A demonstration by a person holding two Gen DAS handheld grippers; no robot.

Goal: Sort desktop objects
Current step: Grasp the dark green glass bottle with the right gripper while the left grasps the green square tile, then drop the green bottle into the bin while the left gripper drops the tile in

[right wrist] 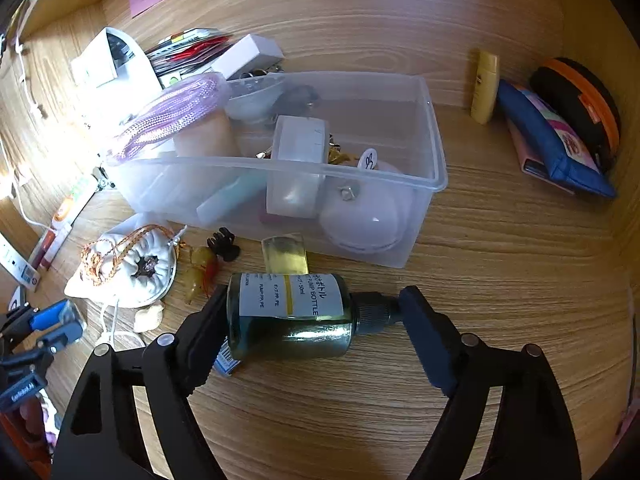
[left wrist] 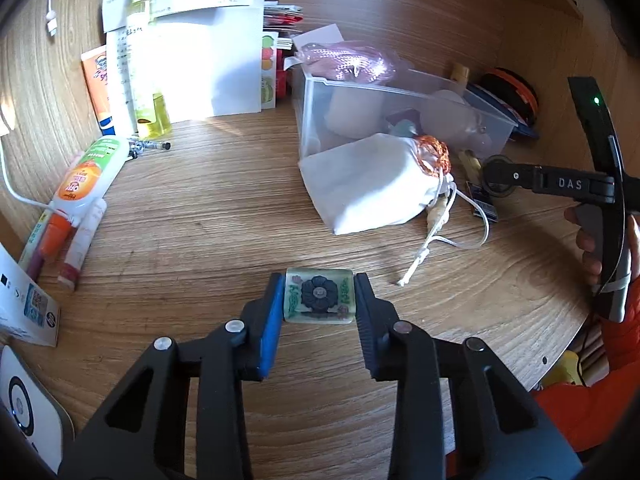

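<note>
A pale green tile (left wrist: 319, 298) with a dark flower on its face rests on the wooden desk, and my left gripper (left wrist: 319, 292) is shut on it, one pad pressing each side. In the right wrist view a dark green pump bottle (right wrist: 288, 312) with a white label lies on its side. My right gripper (right wrist: 312, 304) is shut on it lengthwise, one finger against the base and the other against the black cap. Just beyond the bottle stands a clear plastic bin (right wrist: 436, 176) that holds several items. A white drawstring pouch (left wrist: 368, 184) lies in front of the bin.
Tubes (left wrist: 86, 176) and papers (left wrist: 192, 52) crowd the desk's left side. A black hair clip (right wrist: 224, 244) and an amber figure (right wrist: 200, 272) lie beside the pouch. At the back right are a blue pencil case (right wrist: 560, 148) and a yellow tube (right wrist: 485, 86).
</note>
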